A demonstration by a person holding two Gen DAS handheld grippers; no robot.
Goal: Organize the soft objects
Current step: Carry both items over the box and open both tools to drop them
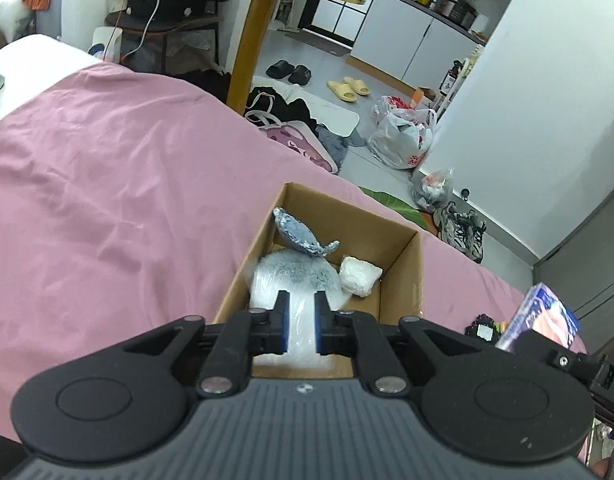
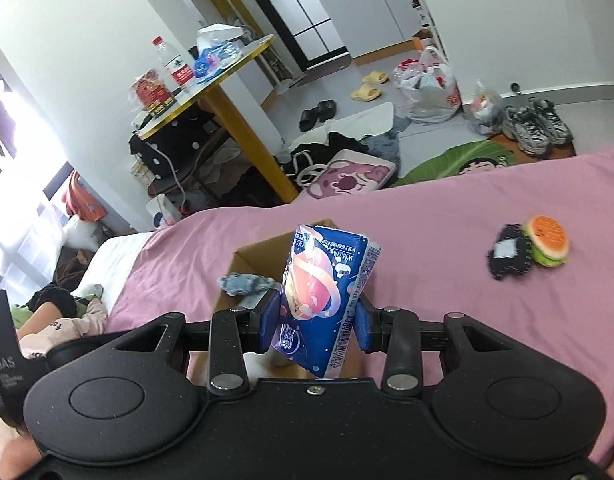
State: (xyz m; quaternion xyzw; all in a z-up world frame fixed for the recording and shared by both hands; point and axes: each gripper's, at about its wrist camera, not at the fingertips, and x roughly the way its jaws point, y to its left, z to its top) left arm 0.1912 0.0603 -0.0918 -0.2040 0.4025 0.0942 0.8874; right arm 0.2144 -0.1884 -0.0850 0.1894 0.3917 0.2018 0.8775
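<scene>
An open cardboard box (image 1: pixel 401 252) sits on the pink bedspread (image 1: pixel 107 200). Inside lie a grey-blue whale plush (image 1: pixel 297 234), a white soft packet (image 1: pixel 361 276) and a fluffy grey plush in clear plastic (image 1: pixel 295 272). My left gripper (image 1: pixel 301 320) is over the box's near end, its jaws narrowly apart and pinching the bagged plush. My right gripper (image 2: pixel 318 312) is shut on an upright blue tissue pack (image 2: pixel 327 280), held just above the box (image 2: pixel 259 256). That pack (image 1: pixel 547 316) shows at the right of the left wrist view. The whale plush (image 2: pixel 243 284) peeks out beside it.
A burger toy (image 2: pixel 549 242) and a black knitted piece (image 2: pixel 509 256) lie on the bedspread to the right. Beyond the bed edge the floor holds bags (image 1: pixel 403 136), shoes (image 2: pixel 535 126) and a yellow-legged table (image 1: pixel 251 40). Clothes and a person's arm (image 2: pixel 47 320) are at left.
</scene>
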